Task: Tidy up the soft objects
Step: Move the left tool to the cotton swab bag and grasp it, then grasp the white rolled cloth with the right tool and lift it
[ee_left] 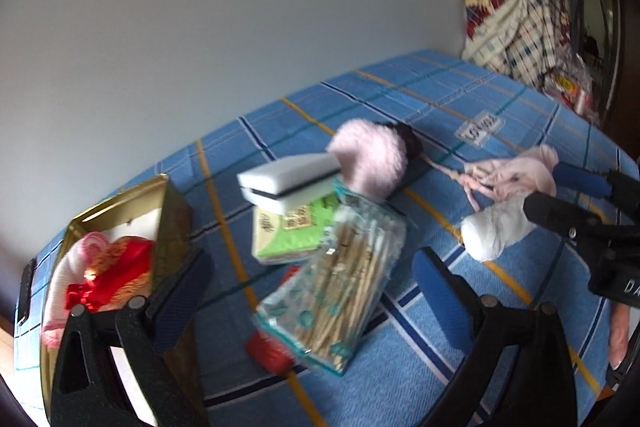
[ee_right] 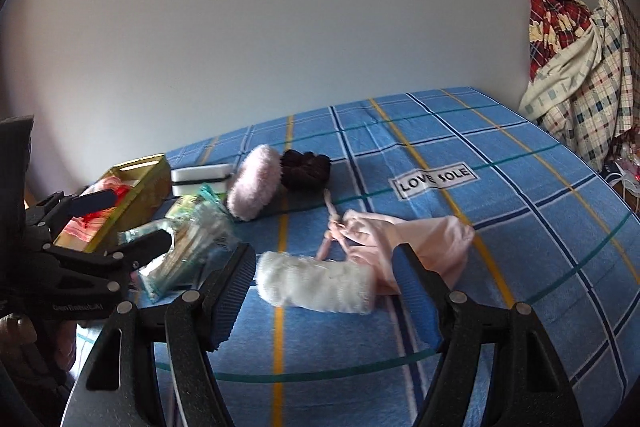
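Observation:
A gold tin box at the left holds red and pink cloth. A pink fluffy puff, a dark scrunchie, a pink drawstring bag and a white fluffy roll lie on the blue plaid cloth. My left gripper is open and empty above a cotton swab pack. My right gripper is open, its jaws on either side of the white roll; it also shows in the left wrist view.
A white sponge, a green tissue pack and a red item lie by the swabs. Plaid fabrics hang at the back right. The blue cloth covers a glass-topped table against a white wall.

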